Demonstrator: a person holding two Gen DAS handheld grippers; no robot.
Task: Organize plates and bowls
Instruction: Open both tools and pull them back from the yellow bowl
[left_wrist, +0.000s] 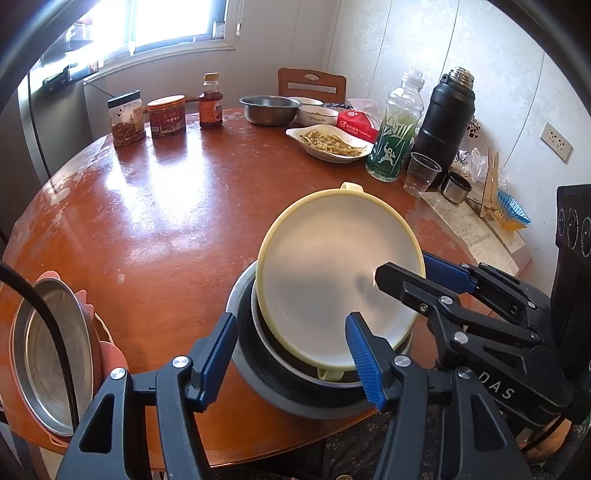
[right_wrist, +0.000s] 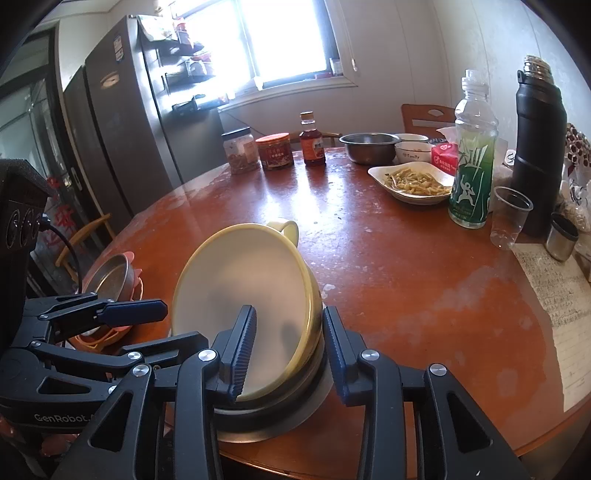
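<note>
The yellow bowl sits tilted in the dark pot; the left gripper gapes empty, the right gripper loosely straddles its rim; next, level it.

A home dining kitchen: fridge, food-laden round table, window.
</note>
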